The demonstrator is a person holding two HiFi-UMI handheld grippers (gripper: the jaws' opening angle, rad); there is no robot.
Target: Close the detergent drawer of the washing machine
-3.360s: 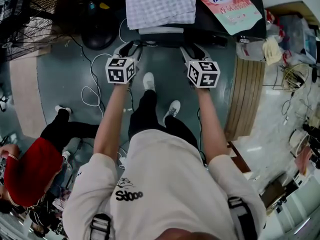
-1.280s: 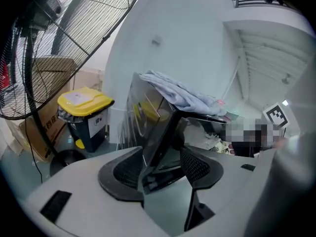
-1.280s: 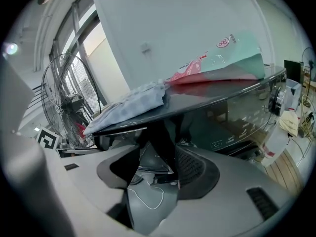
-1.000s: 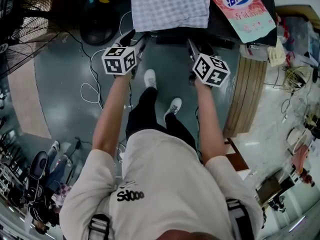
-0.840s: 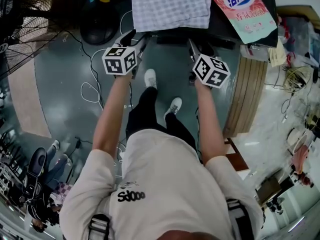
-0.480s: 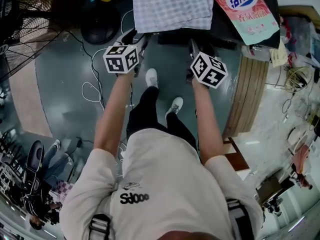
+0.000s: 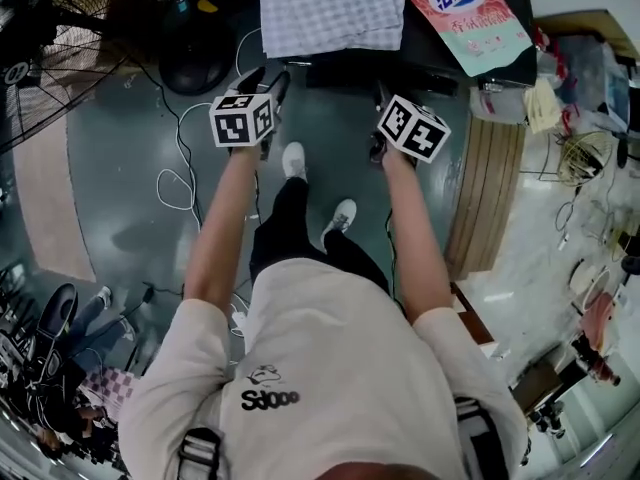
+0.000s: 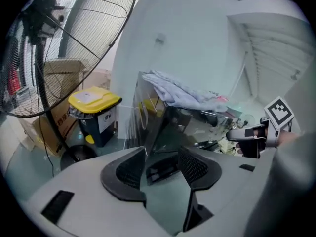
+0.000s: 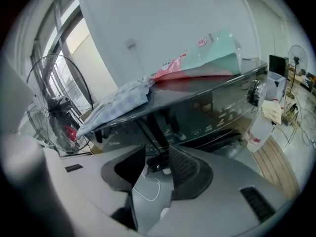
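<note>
Dark drawer point(image 7: 350, 76) juts from the washer point(image 7: 412, 38) front, just ahead of left gripper point(image 8: 160, 155) and right gripper point(image 9: 157, 158), seemingly nearer the right, its slide running away from both; their jaws, just narrowing, stand apart on nothing.

**Open floor up the middle, clutter on both flanks**

Between your arms the green floor point(image 7: 325, 108) lies open right up to the washing machine point(image 7: 405, 43) front. On your left, a standing fan point(image 7: 50, 58), a yellow-lidded bin point(image 8: 94, 102) and loose cables point(image 7: 178, 180) crowd the way. On your right, a wooden platform point(image 7: 490, 188) edges the floor. The machine's top is taken by a checked cloth point(image 7: 325, 8) and a detergent bag point(image 7: 465, 13).
</note>
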